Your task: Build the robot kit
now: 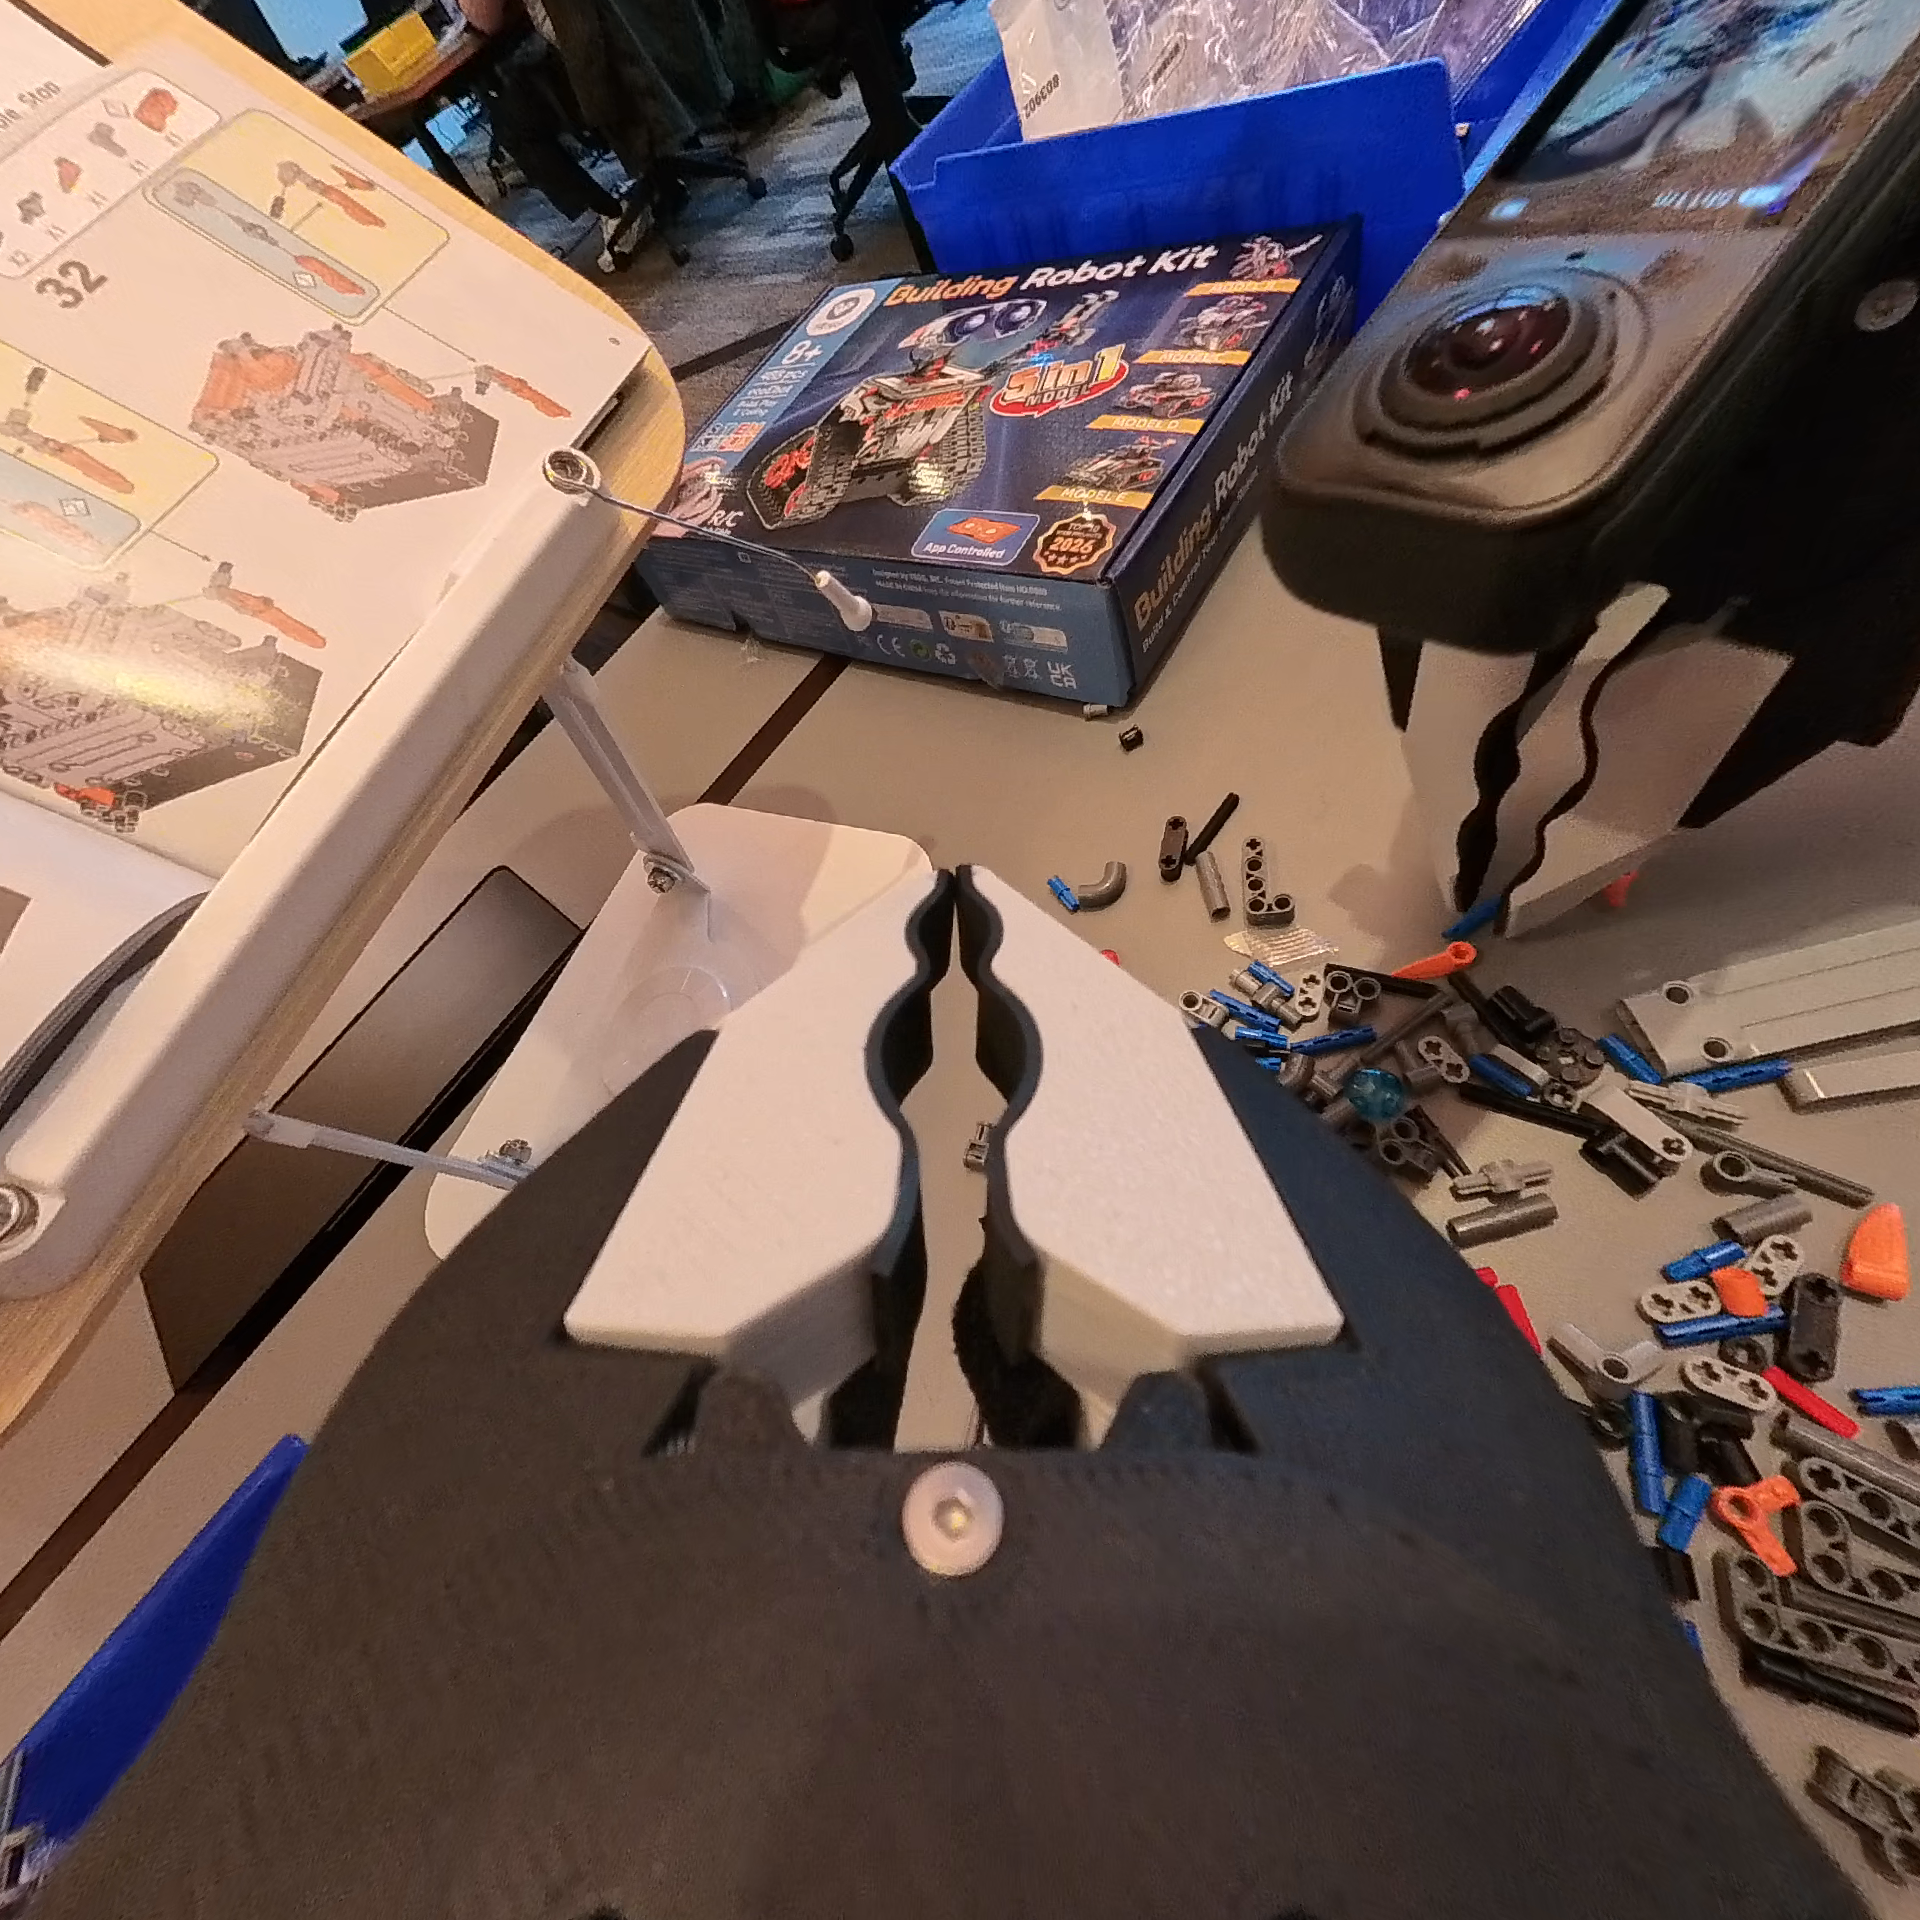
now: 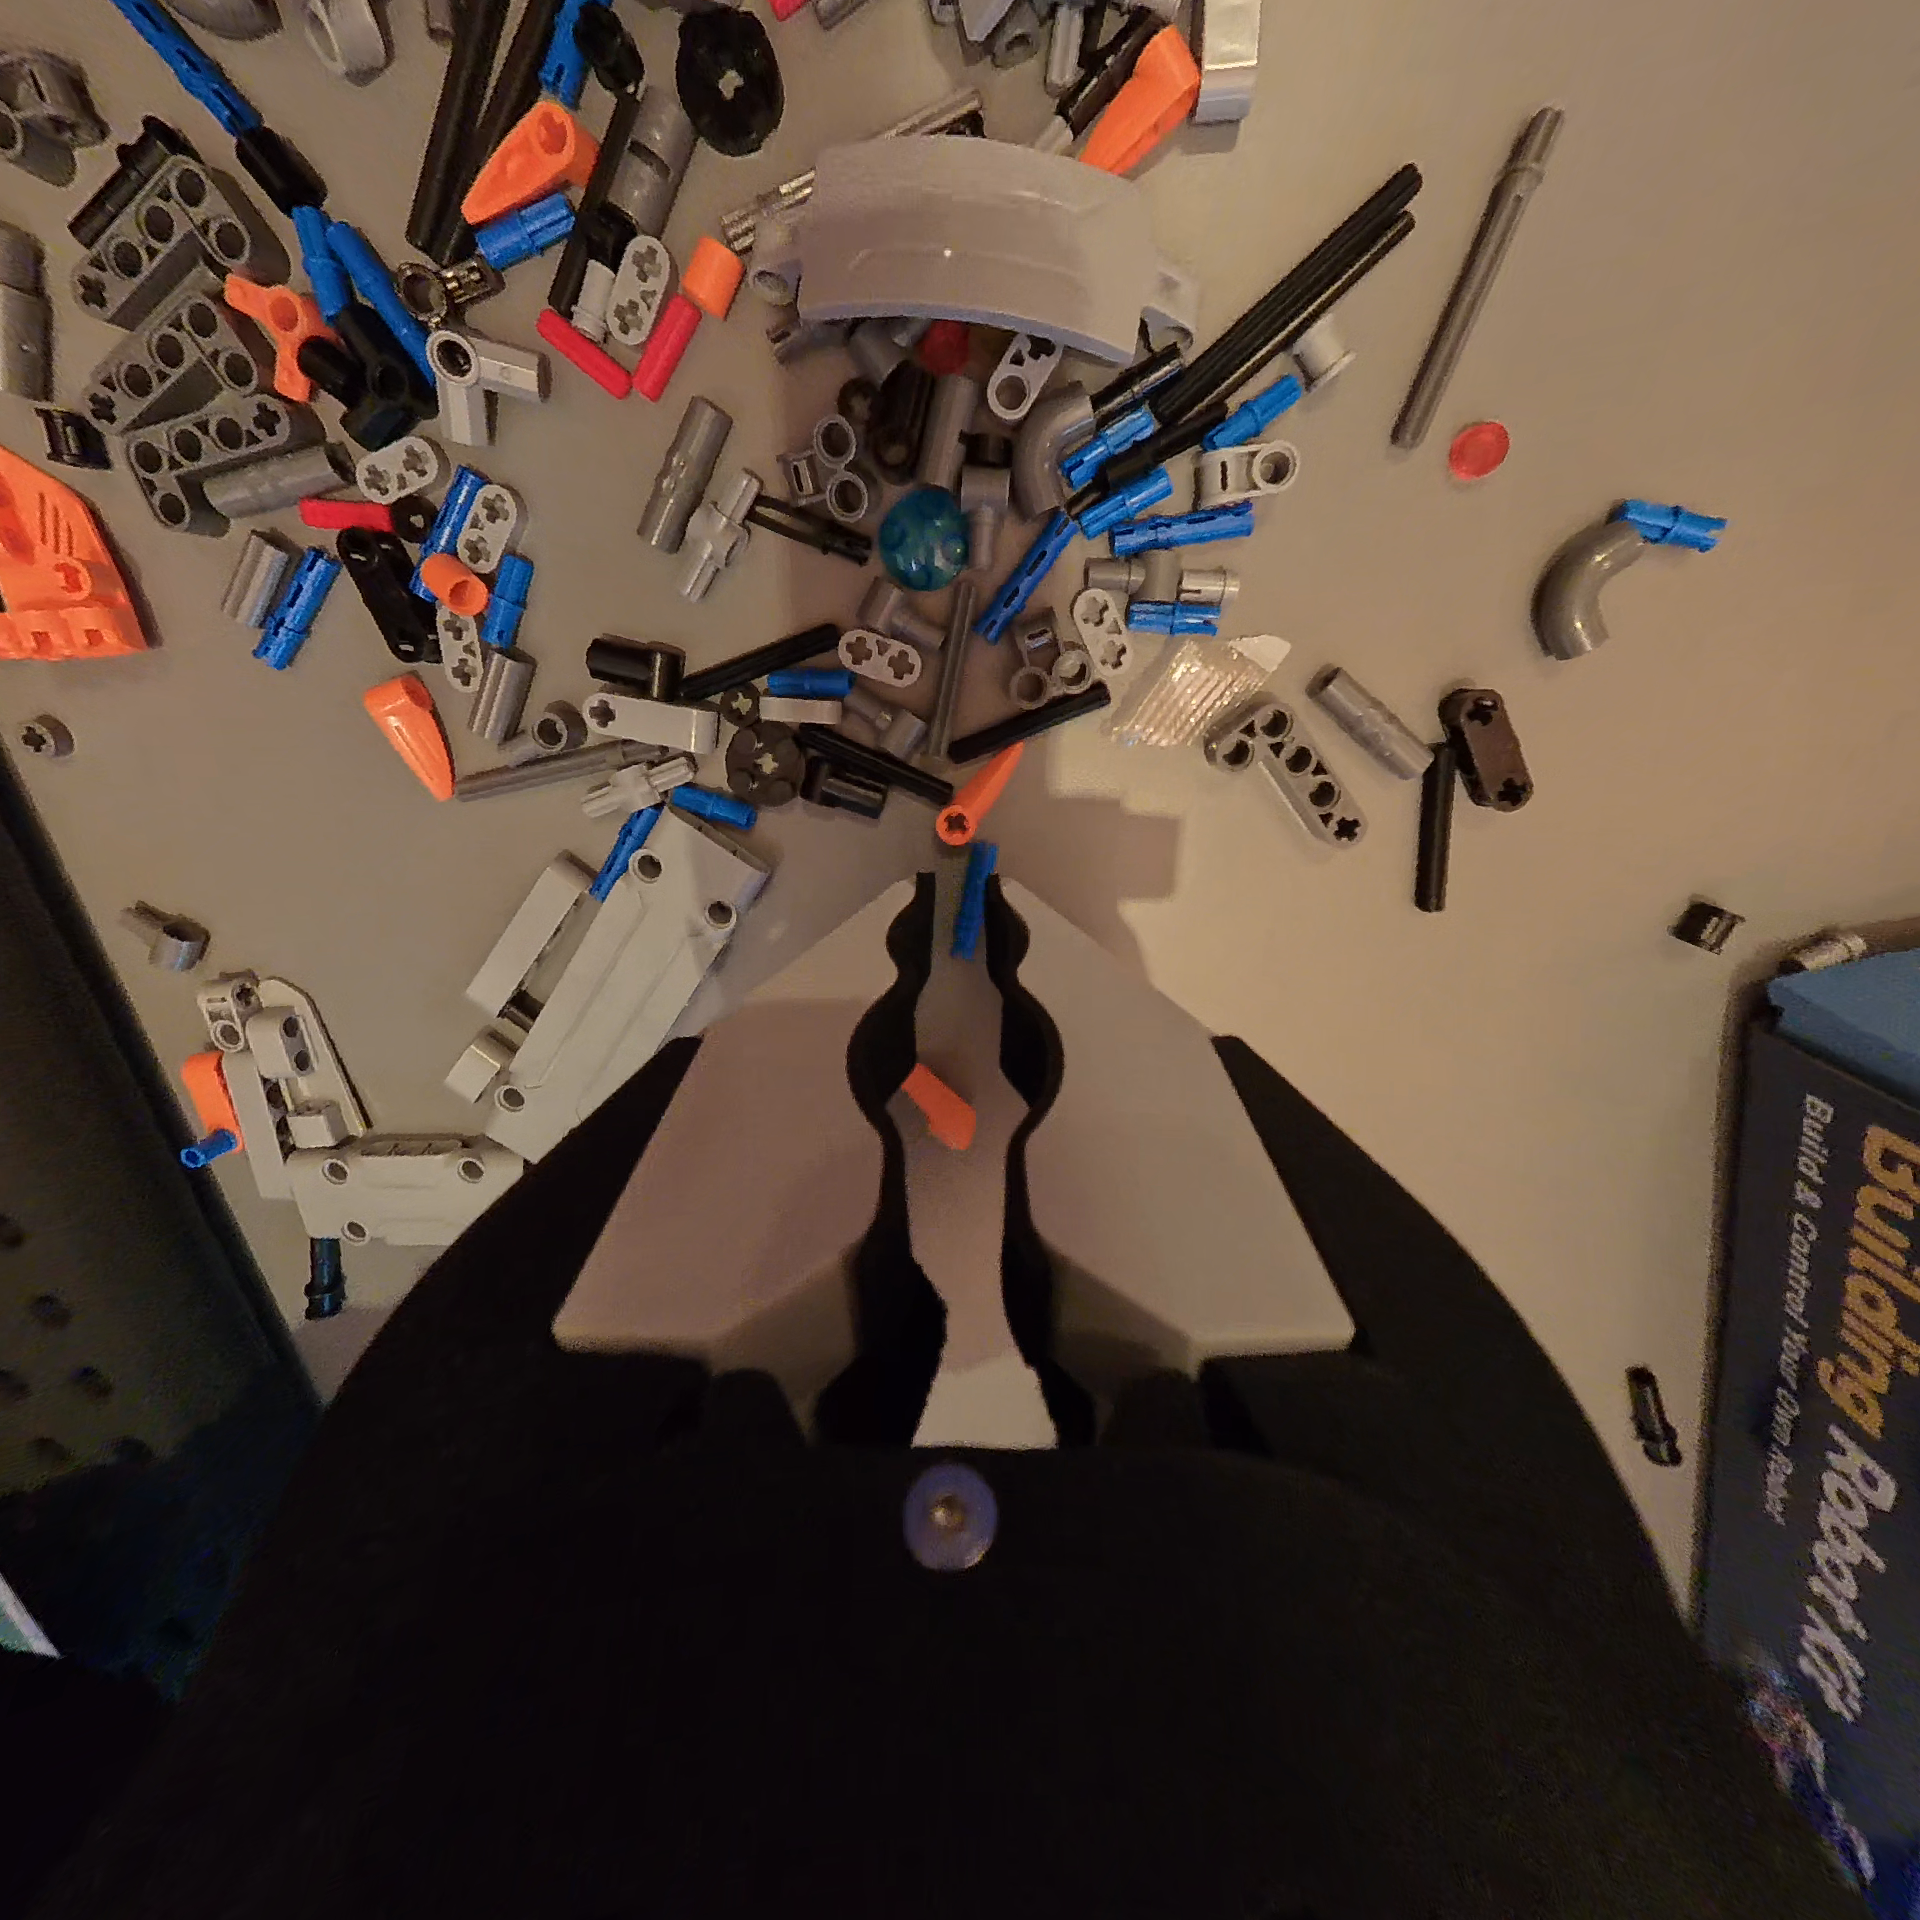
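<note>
My left gripper (image 1: 954, 883) has white fingers with black wavy pads, and its tips are together. It hovers over the white base (image 1: 790, 862) of a book stand. A small grey piece (image 1: 977, 1143) shows through the gap behind the tips. My right gripper (image 2: 956, 894) points down at the table and is shut on a small blue pin (image 2: 974, 899) at its tips. It also shows in the left wrist view (image 1: 1486, 914), where the blue pin (image 1: 1475, 920) pokes out at its tips. An orange piece (image 2: 935, 1107) lies on the table under the right fingers.
Loose grey, black, blue and orange building parts (image 2: 831, 520) cover the table, also in the left wrist view (image 1: 1558, 1143). A grey built assembly (image 2: 582, 997) lies to their left. The stand holds an instruction booklet (image 1: 208, 468). A kit box (image 1: 987, 468) and blue bin (image 1: 1195, 177) stand behind. The left gripper's tips are roughly 20 cm from the right gripper's. The right tips stand about 5 cm off the orange piece (image 2: 935, 1107). It is some 20 cm from my left tips to the white base (image 1: 790, 862).
</note>
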`<action>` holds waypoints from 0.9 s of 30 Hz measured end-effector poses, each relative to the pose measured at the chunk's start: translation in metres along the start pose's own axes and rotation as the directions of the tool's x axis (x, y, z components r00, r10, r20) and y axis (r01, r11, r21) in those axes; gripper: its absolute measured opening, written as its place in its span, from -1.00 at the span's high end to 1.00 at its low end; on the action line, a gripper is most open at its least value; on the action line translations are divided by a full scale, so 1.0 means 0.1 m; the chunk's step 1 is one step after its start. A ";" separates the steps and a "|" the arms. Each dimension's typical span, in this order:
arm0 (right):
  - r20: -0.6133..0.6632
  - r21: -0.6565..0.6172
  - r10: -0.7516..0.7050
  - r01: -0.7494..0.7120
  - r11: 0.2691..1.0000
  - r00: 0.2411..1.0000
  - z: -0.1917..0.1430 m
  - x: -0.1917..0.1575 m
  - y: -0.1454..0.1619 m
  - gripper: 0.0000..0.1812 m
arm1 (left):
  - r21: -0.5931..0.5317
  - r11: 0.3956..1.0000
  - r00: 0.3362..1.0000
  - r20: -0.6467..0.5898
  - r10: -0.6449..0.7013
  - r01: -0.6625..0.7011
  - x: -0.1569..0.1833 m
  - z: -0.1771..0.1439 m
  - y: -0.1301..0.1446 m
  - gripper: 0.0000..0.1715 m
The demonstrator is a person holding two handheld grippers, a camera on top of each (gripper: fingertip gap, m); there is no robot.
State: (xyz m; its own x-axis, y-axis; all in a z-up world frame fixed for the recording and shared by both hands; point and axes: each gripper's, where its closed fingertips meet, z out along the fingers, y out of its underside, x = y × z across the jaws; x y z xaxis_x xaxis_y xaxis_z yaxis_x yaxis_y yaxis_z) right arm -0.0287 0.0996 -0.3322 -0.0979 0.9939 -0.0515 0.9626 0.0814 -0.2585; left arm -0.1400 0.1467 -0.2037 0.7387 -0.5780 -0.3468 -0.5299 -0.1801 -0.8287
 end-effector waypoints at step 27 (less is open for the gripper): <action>0.051 0.240 -0.081 0.066 0.968 0.995 0.27 -0.88 -0.82 0.91 | -0.006 1.000 1.000 -0.004 0.010 -0.010 0.03 0.02 0.01 1.00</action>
State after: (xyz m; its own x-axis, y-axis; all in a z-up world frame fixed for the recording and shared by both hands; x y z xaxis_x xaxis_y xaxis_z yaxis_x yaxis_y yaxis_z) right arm -0.1056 0.0033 -0.3330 -0.1879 0.9790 -0.0792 0.8649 0.1267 -0.4856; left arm -0.1377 0.1468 -0.2064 0.7318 -0.5828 -0.3532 -0.5397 -0.1792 -0.8226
